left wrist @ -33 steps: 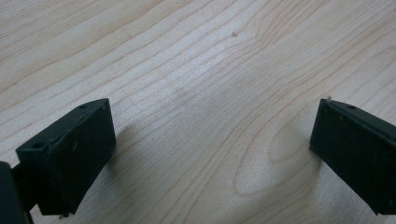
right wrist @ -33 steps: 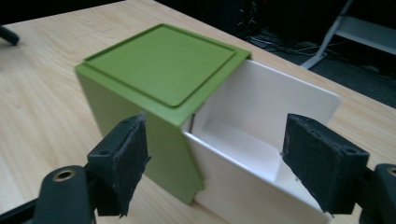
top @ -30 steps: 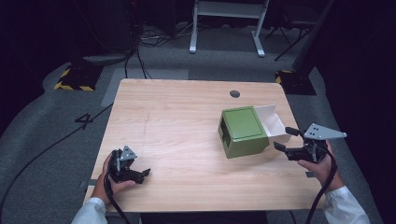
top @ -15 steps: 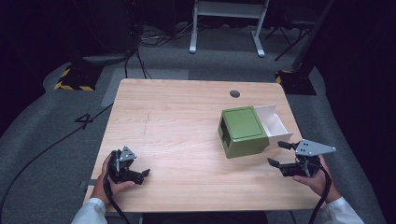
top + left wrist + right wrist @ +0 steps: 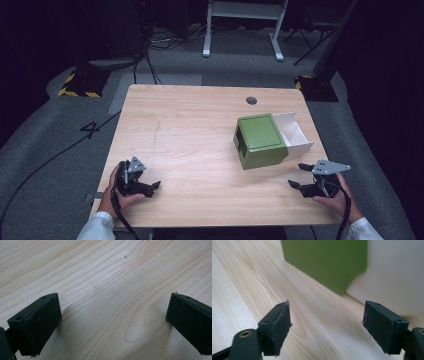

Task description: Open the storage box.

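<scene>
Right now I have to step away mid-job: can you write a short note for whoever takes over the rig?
Left hand-held gripper: open, nothing between its jaws, low over the table at the near left corner.
Right hand-held gripper: open, holding nothing, near the right front edge, pointing toward the green box but apart from it.
The green box sits right of centre; its white inner drawer is pulled partway out on the right side. I cannot tell whether the drawer holds anything.
Done: drawer partly out. Left: nothing is gripped; whichever way the drawer goes next, the right gripper is nearest.
</scene>
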`<control>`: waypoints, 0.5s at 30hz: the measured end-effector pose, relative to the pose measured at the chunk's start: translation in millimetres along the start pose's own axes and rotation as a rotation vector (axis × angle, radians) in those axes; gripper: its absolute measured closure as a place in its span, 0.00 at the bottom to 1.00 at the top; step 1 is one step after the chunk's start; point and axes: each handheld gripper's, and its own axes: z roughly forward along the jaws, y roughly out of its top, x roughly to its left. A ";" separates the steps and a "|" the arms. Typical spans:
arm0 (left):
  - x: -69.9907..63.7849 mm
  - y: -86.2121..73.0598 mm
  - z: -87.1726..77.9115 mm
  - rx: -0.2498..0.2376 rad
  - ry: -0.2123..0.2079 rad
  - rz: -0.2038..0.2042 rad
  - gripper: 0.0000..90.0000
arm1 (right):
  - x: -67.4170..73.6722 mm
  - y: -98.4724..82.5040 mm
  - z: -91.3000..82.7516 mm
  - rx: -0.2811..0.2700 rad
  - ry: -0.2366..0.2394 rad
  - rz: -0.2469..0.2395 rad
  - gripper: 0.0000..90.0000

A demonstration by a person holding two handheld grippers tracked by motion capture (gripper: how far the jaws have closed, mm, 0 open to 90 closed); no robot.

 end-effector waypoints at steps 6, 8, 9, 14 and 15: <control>0.2 0.0 0.2 -0.002 -0.002 0.000 0.00 | -6.0 -18.8 8.8 0.033 -0.005 0.038 0.26; 0.2 0.0 0.2 -0.002 -0.003 0.000 0.00 | -7.4 -27.7 12.8 0.053 -0.013 0.053 0.25; 0.2 0.0 0.2 -0.002 -0.002 0.000 0.00 | -7.8 -29.8 13.4 0.048 -0.014 0.062 0.24; 0.2 -0.1 0.3 -0.003 -0.002 0.000 0.00 | -10.3 -34.2 12.3 0.035 -0.012 0.095 0.22; 0.1 -0.1 0.2 -0.002 -0.003 0.000 0.00 | -11.8 -35.2 12.4 0.039 -0.002 0.112 0.21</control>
